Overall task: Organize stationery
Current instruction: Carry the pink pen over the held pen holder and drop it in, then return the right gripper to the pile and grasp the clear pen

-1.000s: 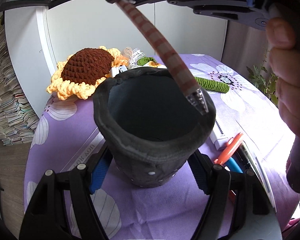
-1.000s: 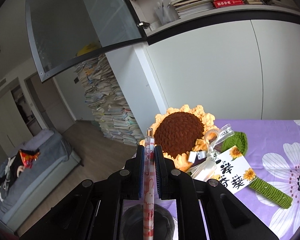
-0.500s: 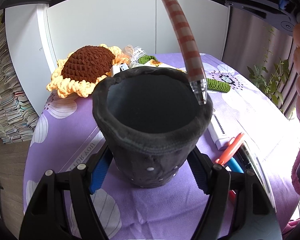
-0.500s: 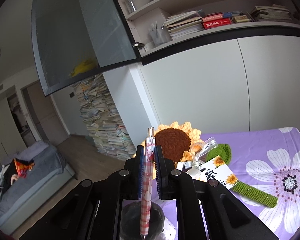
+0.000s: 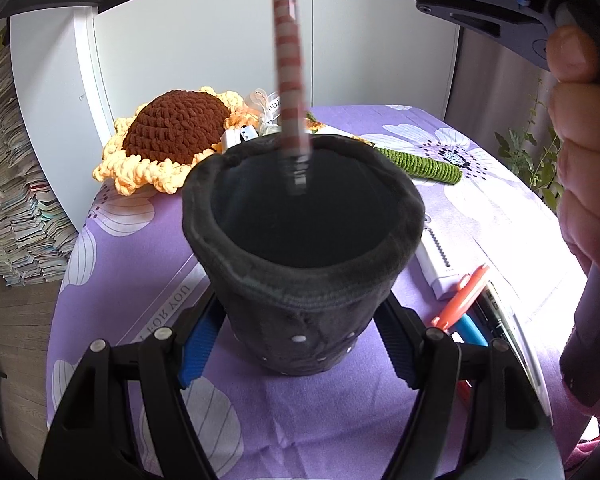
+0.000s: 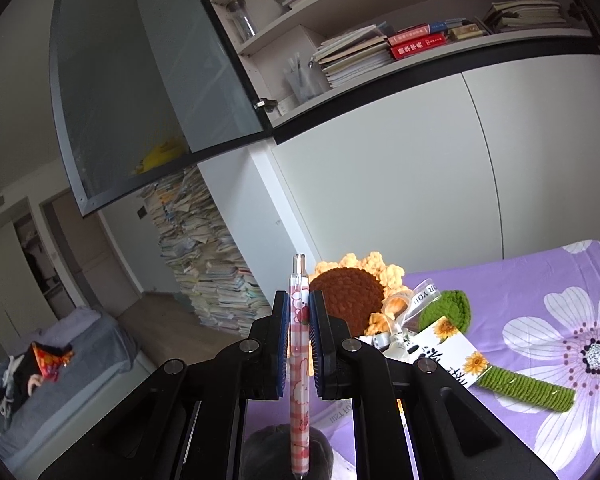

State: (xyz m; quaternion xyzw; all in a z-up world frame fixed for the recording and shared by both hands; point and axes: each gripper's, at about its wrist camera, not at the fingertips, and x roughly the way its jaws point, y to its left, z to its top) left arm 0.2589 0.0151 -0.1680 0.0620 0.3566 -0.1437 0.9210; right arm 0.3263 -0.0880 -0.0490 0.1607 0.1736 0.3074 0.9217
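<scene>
My right gripper is clamped on the pen, which stands close to upright, clear tip down and clicker end up. In the left view the pen hangs over the cup, its tip just inside the mouth, near the far rim. The pen is slim, pink-and-white checked, with small bunny prints and a see-through tip section.

My left gripper has its blue pads pressed against the cup on both sides, low on the wall. The cup is dark grey, soft-looking, with a rolled rim and small white dots, and stands on the purple flowered cloth.

Behind it lies a crocheted sunflower. A ribbon reads "YOU". The card shows characters I cannot make out.
</scene>
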